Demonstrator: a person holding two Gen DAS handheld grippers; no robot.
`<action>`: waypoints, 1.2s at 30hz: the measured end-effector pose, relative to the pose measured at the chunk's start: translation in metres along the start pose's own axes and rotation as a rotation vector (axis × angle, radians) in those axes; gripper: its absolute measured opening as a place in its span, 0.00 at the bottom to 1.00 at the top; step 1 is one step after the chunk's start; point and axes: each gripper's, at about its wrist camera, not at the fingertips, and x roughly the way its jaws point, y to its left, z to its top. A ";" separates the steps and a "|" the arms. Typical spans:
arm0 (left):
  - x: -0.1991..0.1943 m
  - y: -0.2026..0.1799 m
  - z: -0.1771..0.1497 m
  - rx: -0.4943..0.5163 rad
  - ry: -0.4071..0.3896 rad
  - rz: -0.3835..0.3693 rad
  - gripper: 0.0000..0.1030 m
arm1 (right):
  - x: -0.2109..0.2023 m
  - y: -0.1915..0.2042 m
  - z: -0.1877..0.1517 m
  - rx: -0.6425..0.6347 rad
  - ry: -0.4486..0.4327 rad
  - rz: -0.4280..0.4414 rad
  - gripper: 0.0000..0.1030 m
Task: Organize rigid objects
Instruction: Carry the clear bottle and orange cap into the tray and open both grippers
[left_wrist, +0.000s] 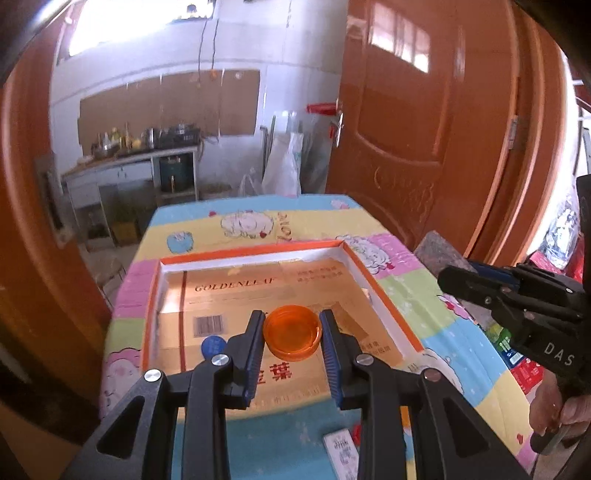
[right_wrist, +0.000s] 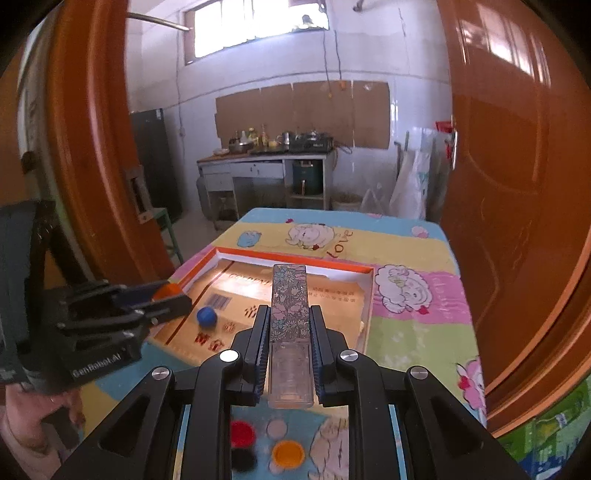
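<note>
Right gripper (right_wrist: 289, 334) jaws clamping floral case (right_wrist: 290, 306), tray (right_wrist: 295, 256), blue cap (right_wrist: 206, 316)

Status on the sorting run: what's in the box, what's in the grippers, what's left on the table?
Done: one blue cap lies in the orange-rimmed box.
In hand: the left gripper clamps an orange lid over the box; the right gripper clamps a floral rectangular case.
Left: red cap, pale cap, orange cap and a dark one lie on the cloth, plus a small patterned box.
</note>
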 end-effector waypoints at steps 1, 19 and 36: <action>0.008 0.002 0.002 -0.009 0.016 -0.003 0.29 | 0.007 -0.003 0.004 0.007 0.005 0.000 0.19; 0.088 0.022 -0.015 -0.063 0.183 -0.012 0.29 | 0.161 -0.039 0.023 0.043 0.214 -0.041 0.19; 0.106 0.019 -0.023 -0.037 0.237 0.012 0.29 | 0.196 -0.051 0.000 0.059 0.322 -0.045 0.19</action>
